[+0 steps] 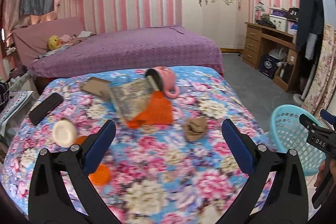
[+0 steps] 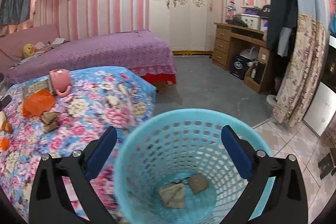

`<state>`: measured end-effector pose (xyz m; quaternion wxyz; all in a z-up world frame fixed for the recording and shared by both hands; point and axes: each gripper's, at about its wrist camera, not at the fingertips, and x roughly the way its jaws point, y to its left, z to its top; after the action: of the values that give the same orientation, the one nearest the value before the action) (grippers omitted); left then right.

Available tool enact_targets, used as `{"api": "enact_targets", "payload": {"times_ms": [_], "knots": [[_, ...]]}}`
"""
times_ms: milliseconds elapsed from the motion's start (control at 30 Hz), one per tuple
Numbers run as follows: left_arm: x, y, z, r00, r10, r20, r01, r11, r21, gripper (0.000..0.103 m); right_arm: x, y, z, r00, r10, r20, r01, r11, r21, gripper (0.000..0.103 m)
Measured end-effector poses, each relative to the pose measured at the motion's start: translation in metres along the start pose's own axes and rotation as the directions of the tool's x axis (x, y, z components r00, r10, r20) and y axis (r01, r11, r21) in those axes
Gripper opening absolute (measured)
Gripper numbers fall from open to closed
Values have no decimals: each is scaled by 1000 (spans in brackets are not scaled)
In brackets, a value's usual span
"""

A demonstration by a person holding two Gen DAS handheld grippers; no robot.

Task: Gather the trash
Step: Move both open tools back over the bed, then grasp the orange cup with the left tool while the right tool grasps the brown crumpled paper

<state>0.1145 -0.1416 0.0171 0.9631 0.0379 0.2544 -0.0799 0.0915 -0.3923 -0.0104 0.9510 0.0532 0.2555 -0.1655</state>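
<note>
My left gripper point(image 1: 169, 132) is open above a floral blanket point(image 1: 159, 171), with nothing between its blue pads. Ahead of it lie a crumpled brown paper point(image 1: 195, 129), an orange plastic bag point(image 1: 156, 111), a sheet of newspaper point(image 1: 131, 98) and orange peel pieces point(image 1: 99, 173). My right gripper point(image 2: 169, 139) stands open over a light blue basket point(image 2: 189, 117) beside the bed. Two brown crumpled pieces point(image 2: 172, 195) lie on the basket's bottom. In the right wrist view the brown paper point(image 2: 49, 119) and orange bag point(image 2: 37, 104) show at the left.
A tipped pink mug point(image 1: 166, 79), a black phone point(image 1: 45, 107), a cardboard piece point(image 1: 94, 87) and a white round object point(image 1: 64, 133) also lie on the blanket. The basket point(image 1: 294, 135) stands at the bed's right edge. A purple bed point(image 1: 126, 49), wardrobe and desk point(image 2: 237, 45) lie beyond.
</note>
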Motion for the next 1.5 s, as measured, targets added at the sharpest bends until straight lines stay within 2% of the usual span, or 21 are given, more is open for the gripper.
{"api": "enact_targets", "payload": {"times_ms": [67, 200, 300, 533, 700, 867, 1067, 1267, 1433, 1500], "knots": [[-3, 10, -1, 1000, 17, 6, -17, 1000, 5, 98, 1, 13, 0, 999, 35, -11, -35, 999, 0, 97], [-5, 32, -10, 998, 62, 13, -62, 998, 31, 98, 2, 39, -4, 999, 49, -22, -50, 998, -38, 97], [-2, 47, -15, 998, 68, -3, -68, 998, 18, 98, 2, 52, -5, 998, 66, -22, -67, 997, -47, 97], [5, 74, -31, 998, 65, -26, -65, 998, -17, 98, 1, 78, -10, 997, 77, -25, -79, 995, -66, 97], [13, 95, -45, 995, 38, -88, -45, 996, -73, 98, 4, 86, -10, 997, 75, -34, -77, 994, -73, 99], [16, 113, -53, 992, 51, -120, -63, 993, -99, 98, 8, 89, -9, 997, 72, -37, -74, 996, -50, 99], [32, 133, -66, 977, 40, -211, -75, 984, -160, 98, 16, 102, -9, 996, 77, -51, -79, 996, -38, 99], [54, 140, -78, 950, 0, -313, -67, 977, -203, 98, 21, 121, -10, 994, 89, -66, -93, 994, -65, 99], [60, 135, -79, 946, 3, -325, -67, 980, -186, 97, 24, 134, -13, 992, 91, -83, -99, 990, -96, 99], [61, 131, -79, 946, 2, -323, -60, 984, -169, 89, 25, 137, -14, 991, 96, -92, -105, 989, -105, 99]]}}
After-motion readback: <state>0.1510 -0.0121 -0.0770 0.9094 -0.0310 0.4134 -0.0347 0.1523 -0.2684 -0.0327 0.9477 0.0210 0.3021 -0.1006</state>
